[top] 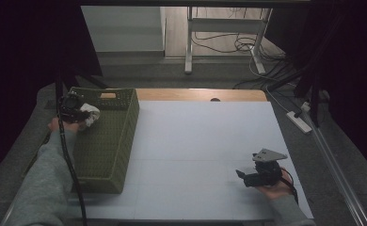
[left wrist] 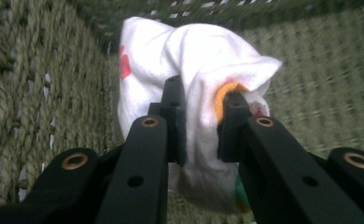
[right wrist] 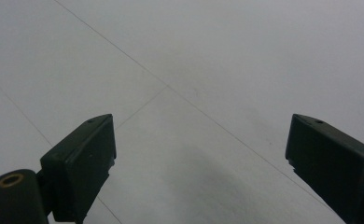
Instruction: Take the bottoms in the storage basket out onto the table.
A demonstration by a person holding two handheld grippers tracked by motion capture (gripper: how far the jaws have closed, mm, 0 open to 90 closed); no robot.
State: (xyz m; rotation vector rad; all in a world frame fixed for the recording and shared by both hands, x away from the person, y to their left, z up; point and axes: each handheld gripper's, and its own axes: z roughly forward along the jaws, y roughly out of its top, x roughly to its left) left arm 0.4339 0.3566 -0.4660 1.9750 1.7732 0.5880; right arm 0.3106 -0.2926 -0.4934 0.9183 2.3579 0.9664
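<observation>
High view: grey sleeve at lower left running up to left gripper (top: pixel 78 114) at upper left of frame, over the near-left corner of green woven basket (top: pixel 107 136), white cloth (top: pixel 91 115) bunched at its tip just right of the jaws; right gripper (top: pixel 247 176) far off at lower right above white table (top: pixel 200 141), so left hand by far the nearer. Left gripper view: black jaws rising from bottom centre, clamped on a fold of the cloth, bulk hanging up and left of the pinch, long axis roughly vertical, basket weave behind. Right gripper view: jaws wide apart at the lower corners, nothing between, bare table beyond.
</observation>
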